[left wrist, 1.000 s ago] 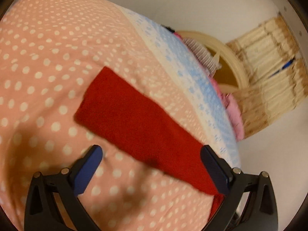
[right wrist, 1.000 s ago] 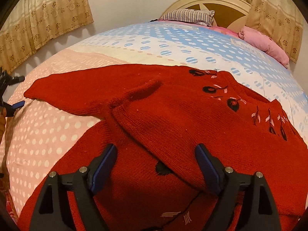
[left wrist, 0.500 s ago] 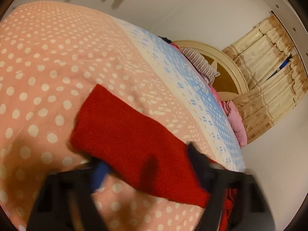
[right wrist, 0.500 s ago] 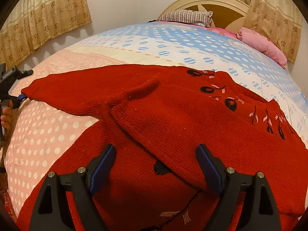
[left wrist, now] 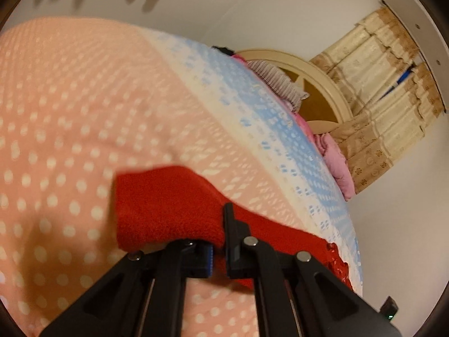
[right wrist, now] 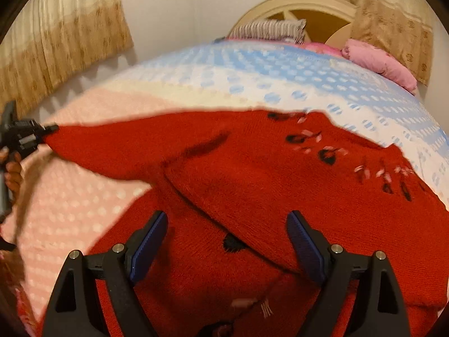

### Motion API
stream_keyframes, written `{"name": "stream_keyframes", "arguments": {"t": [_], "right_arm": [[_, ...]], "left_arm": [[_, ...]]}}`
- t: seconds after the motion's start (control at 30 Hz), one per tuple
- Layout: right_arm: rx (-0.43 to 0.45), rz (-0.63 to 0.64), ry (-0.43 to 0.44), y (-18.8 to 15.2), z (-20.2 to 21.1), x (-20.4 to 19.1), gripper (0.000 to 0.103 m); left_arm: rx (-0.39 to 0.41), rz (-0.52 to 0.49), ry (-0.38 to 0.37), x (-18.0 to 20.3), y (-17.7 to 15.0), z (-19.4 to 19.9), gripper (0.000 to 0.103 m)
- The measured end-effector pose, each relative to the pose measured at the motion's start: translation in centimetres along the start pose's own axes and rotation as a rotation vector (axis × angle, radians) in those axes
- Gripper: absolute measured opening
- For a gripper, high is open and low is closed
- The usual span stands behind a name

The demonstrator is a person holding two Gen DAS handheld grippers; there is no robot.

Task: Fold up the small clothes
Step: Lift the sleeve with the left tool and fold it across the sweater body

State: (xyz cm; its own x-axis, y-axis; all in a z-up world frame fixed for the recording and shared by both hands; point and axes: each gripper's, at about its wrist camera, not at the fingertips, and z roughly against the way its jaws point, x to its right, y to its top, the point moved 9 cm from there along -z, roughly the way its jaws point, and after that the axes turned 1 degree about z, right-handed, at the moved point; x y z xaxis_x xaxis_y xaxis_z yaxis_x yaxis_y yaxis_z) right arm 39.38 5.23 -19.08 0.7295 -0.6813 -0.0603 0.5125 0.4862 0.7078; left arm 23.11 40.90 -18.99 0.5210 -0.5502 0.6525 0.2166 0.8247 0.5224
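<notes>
A small red knit sweater (right wrist: 252, 185) with dark embroidered flowers lies on the bed, one sleeve folded over its body. Its other sleeve (left wrist: 165, 205) stretches out to the left over the pink dotted blanket. My left gripper (left wrist: 217, 241) is shut on the cuff end of that sleeve; it also shows at the far left of the right wrist view (right wrist: 25, 137), holding the sleeve tip slightly lifted. My right gripper (right wrist: 227, 241) is open and empty, hovering just above the sweater's lower body.
The bed cover (right wrist: 84, 196) is pink with white dots, turning cream and blue toward the headboard (right wrist: 294, 8). A striped pillow (right wrist: 269, 29) and a pink bundle (right wrist: 378, 61) lie at the head. Curtains (right wrist: 56, 42) hang on the walls.
My left gripper moved forward onto the sleeve end and closed on it, lifting the cuff a little. My right gripper stayed open over the sweater body.
</notes>
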Motion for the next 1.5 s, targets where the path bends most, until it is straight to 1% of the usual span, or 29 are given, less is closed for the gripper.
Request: {"name": "stream_keyframes", "arguments": {"t": [0.1,0.23,0.37,0.47,0.63,0.73,0.9,1.0,1.13,1.23,1.37,1.43,1.5], "right_arm": [[0.065,-0.025,0.019,0.9,3.3,0.5,0.087],[0.116,-0.055,0.04,1.5,7.1,1.3,0.087],[0.159,-0.155,0.074,1.0,10.5,3.2,0.087],[0.174,-0.205,0.076,0.0,12.0,4.1,0.087],[0.182,-0.227,0.1,-2.4,14.0,4.3,0.087],[0.176,-0.218,0.127,-3.8,14.9,3.6,0.087],[0.153,-0.191,0.146,-6.3,15.9,2.7,0.087],[0.149,-0.196,0.157,-7.7,16.5,2.7,0.087],[0.141,-0.208,0.168,-9.1,16.8,2.7,0.087],[0.131,-0.215,0.179,-10.1,16.7,2.7,0.087],[0.12,-0.236,0.195,-11.3,16.2,2.7,0.087],[0.119,-0.249,0.205,-11.8,16.0,2.7,0.087],[0.113,-0.251,0.205,-12.2,15.7,2.8,0.087]], "left_arm": [[0.015,-0.033,-0.013,1.5,1.2,0.5,0.005],[0.03,-0.056,-0.035,4.0,2.4,0.8,0.005],[0.049,-0.101,-0.071,7.8,3.4,1.4,0.005],[0.068,-0.138,-0.1,10.7,4.1,2.1,0.005],[0.093,-0.208,-0.143,15.2,5.1,3.2,0.005],[0.097,-0.25,-0.165,18.2,5.3,3.3,0.005],[0.097,-0.312,-0.198,23.4,4.8,2.8,0.005],[0.089,-0.342,-0.215,26.1,3.9,2.4,0.005],[0.088,-0.396,-0.256,30.5,2.5,2.4,0.005],[0.081,-0.443,-0.288,34.1,0.9,2.5,0.005],[0.05,-0.511,-0.327,38.3,-2.6,2.0,0.005],[0.03,-0.549,-0.345,40.2,-4.8,1.3,0.005],[0.006,-0.595,-0.357,41.7,-7.8,0.0,0.005]]}}
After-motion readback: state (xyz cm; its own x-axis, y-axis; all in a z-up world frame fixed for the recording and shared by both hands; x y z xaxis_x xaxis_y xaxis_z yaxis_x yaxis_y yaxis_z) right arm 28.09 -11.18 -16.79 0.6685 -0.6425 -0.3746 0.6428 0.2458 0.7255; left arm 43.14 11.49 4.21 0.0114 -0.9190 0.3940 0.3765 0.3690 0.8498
